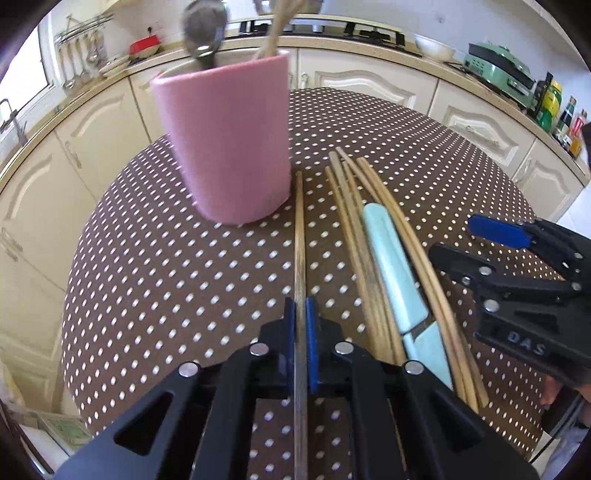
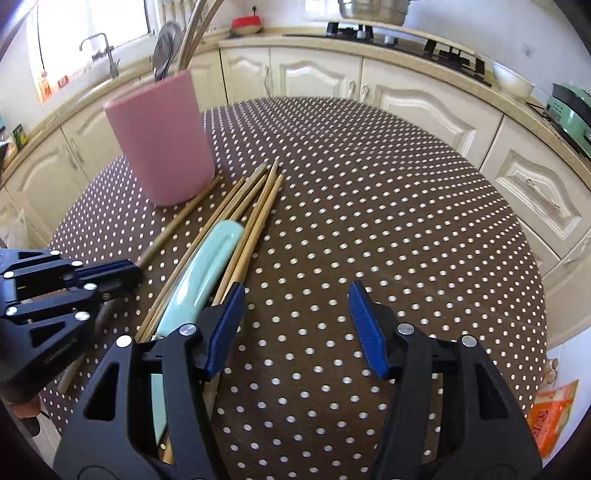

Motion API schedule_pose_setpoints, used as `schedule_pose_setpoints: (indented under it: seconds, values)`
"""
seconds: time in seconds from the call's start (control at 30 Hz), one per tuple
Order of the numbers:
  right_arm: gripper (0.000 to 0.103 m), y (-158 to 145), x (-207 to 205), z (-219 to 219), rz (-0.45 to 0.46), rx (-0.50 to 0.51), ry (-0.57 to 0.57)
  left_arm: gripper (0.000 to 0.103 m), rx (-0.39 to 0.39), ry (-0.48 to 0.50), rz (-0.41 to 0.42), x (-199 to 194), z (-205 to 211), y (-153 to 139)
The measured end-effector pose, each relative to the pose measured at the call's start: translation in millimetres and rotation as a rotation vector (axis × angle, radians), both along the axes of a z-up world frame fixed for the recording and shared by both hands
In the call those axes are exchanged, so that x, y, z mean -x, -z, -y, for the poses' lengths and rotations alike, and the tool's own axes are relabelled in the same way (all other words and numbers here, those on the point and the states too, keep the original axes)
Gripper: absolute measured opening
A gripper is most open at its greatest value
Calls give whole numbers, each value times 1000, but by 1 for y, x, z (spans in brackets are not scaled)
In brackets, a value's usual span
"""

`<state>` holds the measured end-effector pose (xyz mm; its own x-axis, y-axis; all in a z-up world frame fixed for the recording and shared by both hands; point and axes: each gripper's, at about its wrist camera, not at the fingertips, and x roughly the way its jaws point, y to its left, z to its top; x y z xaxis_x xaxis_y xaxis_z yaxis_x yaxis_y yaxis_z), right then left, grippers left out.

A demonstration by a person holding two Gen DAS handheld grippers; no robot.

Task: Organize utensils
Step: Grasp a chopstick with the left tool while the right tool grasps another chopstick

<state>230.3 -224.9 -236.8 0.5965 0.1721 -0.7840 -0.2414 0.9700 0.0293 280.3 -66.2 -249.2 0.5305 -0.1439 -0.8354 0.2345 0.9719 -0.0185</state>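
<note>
Dotted tablecloth [image 2: 369,206], green appliance [image 1: 498,68]

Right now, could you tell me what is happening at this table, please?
A person is sorting utensils with two handheld grippers. The left gripper is shut on a single chopstick lying on the dotted tablecloth beside the pink holder, which already holds a spoon and chopsticks. The right gripper is open and empty next to the loose pile of chopsticks and a mint-green utensil.

A holder [image 2: 160,140] stands far left on the table [image 2: 369,221]; loose chopsticks [image 2: 255,206] lie to its right, around a spoon [image 2: 199,273].
</note>
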Motion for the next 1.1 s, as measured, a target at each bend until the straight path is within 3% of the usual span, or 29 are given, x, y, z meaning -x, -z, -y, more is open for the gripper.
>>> schedule_pose_setpoints:
  seconds: [0.53, 0.7, 0.9, 0.97, 1.03, 1.1]
  values:
    - [58, -2, -12, -23, -20, 47, -14, 7, 94, -32, -28, 39, -50, 6]
    - [58, 3, -28, -29, -82, 60, -32, 9, 101, -33, -51, 31, -55, 5]
    - [58, 0, -59, -36, -195, 88, -68, 10, 46, -21, -95, 0, -46, 0]
    - [54, -2, -69, -38, -235, 108, -97, 11, 18, -12, -119, -10, -41, -1]
    - [31, -6, -78, -39, -278, 96, -116, 13, -5, 4, -140, -18, -36, -2]
    - [24, -8, -87, -37, -314, 102, -124, 16, -8, 12, -169, -27, -32, -4]
